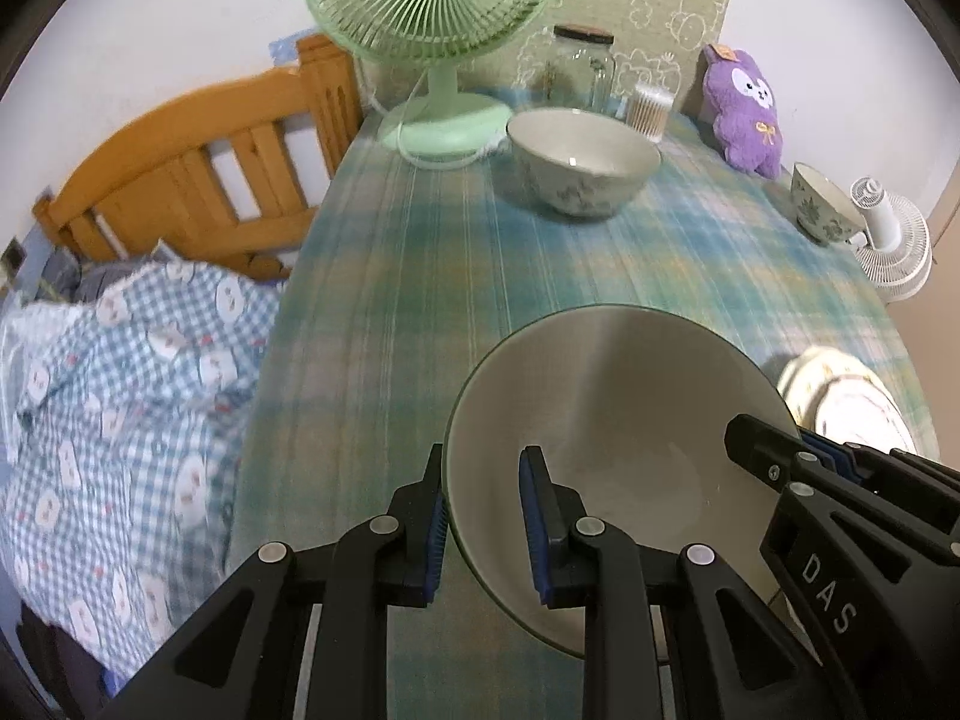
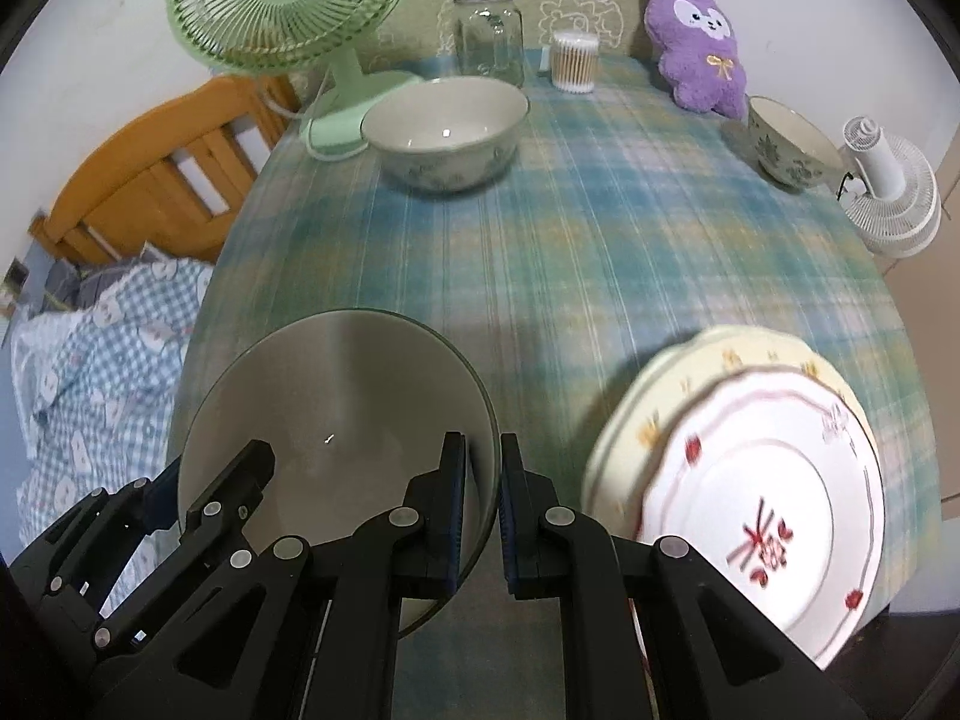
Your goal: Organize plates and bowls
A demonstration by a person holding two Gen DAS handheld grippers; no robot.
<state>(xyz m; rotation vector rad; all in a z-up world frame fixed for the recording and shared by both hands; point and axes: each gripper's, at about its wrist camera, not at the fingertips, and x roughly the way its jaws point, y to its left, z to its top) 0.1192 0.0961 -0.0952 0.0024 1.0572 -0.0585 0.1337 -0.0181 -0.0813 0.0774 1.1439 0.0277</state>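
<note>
A large grey bowl [image 1: 618,420] [image 2: 336,396] is held at the near end of the table. My left gripper [image 1: 483,516] grips its left rim, one finger inside and one outside. My right gripper [image 2: 482,510] grips its right rim the same way; it also shows in the left wrist view [image 1: 798,462]. A floral bowl [image 1: 579,162] [image 2: 444,129] stands at the far middle. A smaller floral bowl [image 1: 822,201] [image 2: 789,141] stands at the far right. Two stacked plates [image 2: 756,480] [image 1: 840,402] lie at the near right.
The table has a blue-green plaid cloth [image 2: 600,240]. At its far end stand a green fan [image 2: 300,30], a glass jar [image 2: 489,36], a cotton swab tub [image 2: 575,60] and a purple plush toy [image 2: 699,48]. A white fan [image 2: 888,192] is right; a bed [image 1: 120,390] is left.
</note>
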